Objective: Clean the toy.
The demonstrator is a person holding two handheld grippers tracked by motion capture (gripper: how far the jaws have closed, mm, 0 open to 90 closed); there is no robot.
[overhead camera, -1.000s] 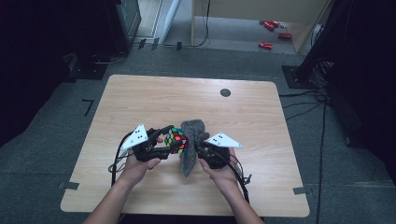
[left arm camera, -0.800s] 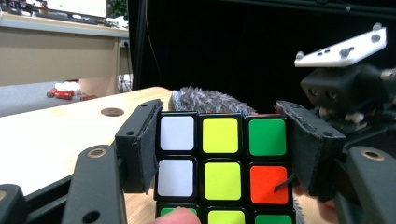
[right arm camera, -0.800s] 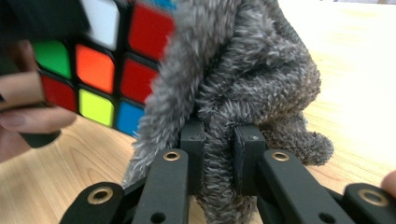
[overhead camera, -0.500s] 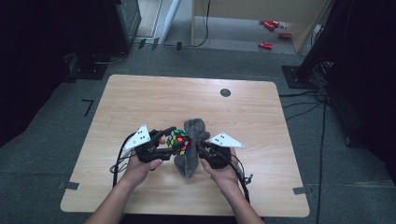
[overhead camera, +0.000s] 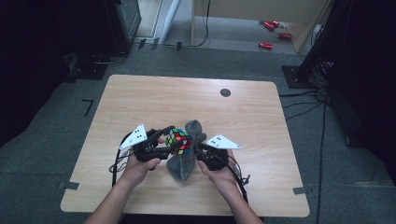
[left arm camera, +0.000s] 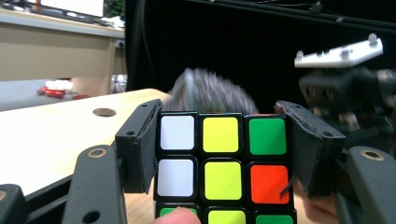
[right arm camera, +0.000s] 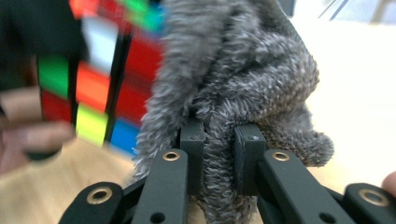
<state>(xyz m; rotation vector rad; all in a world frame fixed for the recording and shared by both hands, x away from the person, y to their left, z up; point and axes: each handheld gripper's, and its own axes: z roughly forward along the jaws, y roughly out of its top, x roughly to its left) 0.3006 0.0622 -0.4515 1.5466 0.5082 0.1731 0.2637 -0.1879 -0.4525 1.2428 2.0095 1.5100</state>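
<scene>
A colourful puzzle cube is held above the table's near middle, my left gripper shut on its two sides. In the left gripper view the cube shows white, yellow, green and orange tiles between the black pads, and a fingertip touches its lower edge. A grey fluffy cloth hangs against the cube's right side. My right gripper is shut on a fold of this cloth, its jaws pinching the pile close together. The cube appears blurred just behind the cloth.
The wooden table has a round dark grommet hole near its far edge. Black equipment stands on the floor at left and right. Red objects lie on the floor beyond the table. Cables trail at the right.
The cloth has shifted a little against the cube's right side, its top now rising higher beside the cube. Both hands stay in nearly the same place.
</scene>
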